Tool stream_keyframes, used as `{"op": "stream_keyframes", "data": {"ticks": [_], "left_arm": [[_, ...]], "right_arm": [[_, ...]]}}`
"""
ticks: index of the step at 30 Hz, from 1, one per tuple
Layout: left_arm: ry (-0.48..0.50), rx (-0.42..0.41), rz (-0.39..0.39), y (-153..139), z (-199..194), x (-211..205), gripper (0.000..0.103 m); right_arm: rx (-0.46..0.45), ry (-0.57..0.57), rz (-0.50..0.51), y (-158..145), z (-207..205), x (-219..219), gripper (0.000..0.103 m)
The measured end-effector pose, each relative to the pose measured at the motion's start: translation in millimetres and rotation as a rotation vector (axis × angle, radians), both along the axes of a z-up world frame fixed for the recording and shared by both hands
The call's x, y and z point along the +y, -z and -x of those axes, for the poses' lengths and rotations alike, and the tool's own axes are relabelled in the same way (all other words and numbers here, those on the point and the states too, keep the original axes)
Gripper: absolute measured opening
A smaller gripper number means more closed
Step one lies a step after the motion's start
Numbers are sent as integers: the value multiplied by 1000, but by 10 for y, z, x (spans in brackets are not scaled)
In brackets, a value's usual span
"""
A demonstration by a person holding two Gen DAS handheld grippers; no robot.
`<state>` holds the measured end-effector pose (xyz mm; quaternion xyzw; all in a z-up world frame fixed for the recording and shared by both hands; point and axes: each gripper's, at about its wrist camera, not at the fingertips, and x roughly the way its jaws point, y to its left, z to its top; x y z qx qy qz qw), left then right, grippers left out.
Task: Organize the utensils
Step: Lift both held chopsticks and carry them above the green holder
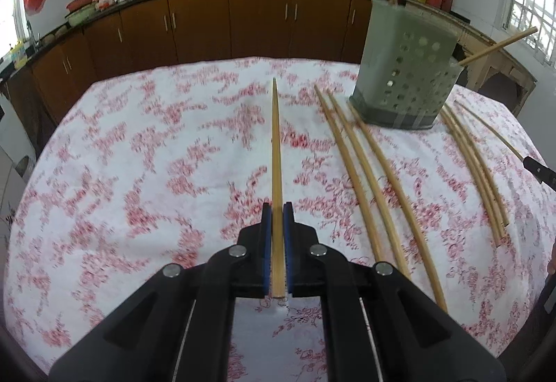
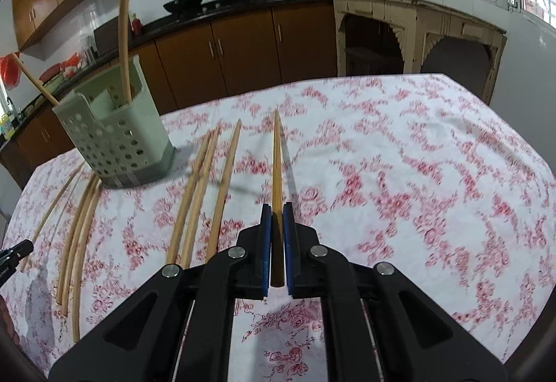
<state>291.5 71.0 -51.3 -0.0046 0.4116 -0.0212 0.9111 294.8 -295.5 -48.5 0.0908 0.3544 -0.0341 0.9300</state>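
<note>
In holder [image 2: 118, 135], two chopsticks [image 2: 124, 31], perhaps more

The left gripper [image 1: 277, 212] is being held pointed forward and downward, its blue pads [image 1: 266, 243] being pressed together on a chopstick [image 1: 276, 146]. The right gripper [image 2: 277, 212] is being held likewise, clamped on another chopstick [image 2: 277, 166].

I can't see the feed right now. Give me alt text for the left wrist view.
The left gripper is shut on a single chopstick that points away over a floral tablecloth. To its right, loose chopsticks lie beside a green perforated holder with two chopsticks already in it.
</note>
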Motion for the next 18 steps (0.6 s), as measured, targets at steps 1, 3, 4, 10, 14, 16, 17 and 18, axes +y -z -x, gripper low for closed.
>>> {"op": "stream_keyframes", "data": {"ticks": [1, 3, 4, 10, 14, 16, 17, 18], "left_arm": [[3, -11, 1, -48, 10, 2, 7], [12, -42, 1, -158, 40, 4, 7], [16, -58, -1, -211, 51, 1, 7], [35, -147, 1, -518, 123, -6, 7], [33, -191, 8, -663, 154, 5, 7], [31, -216, 17, -747, 170, 15, 7], [31, -226, 19, -779, 174, 20, 7], [31, -237, 21, -816, 180, 21, 7]], "right_arm": [[-13, 1, 3, -42, 13, 4, 7], [-34, 0, 10, -99, 9, -39, 7], [-48, 2, 16, -142, 19, -38, 7], [-113, 6, 25, -349, 44, -75, 7], [-141, 8, 26, -446, 68, -94, 7], [-157, 8, 25, -502, 78, -100, 7], [-166, 8, 26, -528, 82, -100, 7], [-172, 8, 26, -547, 92, -98, 7]]}}
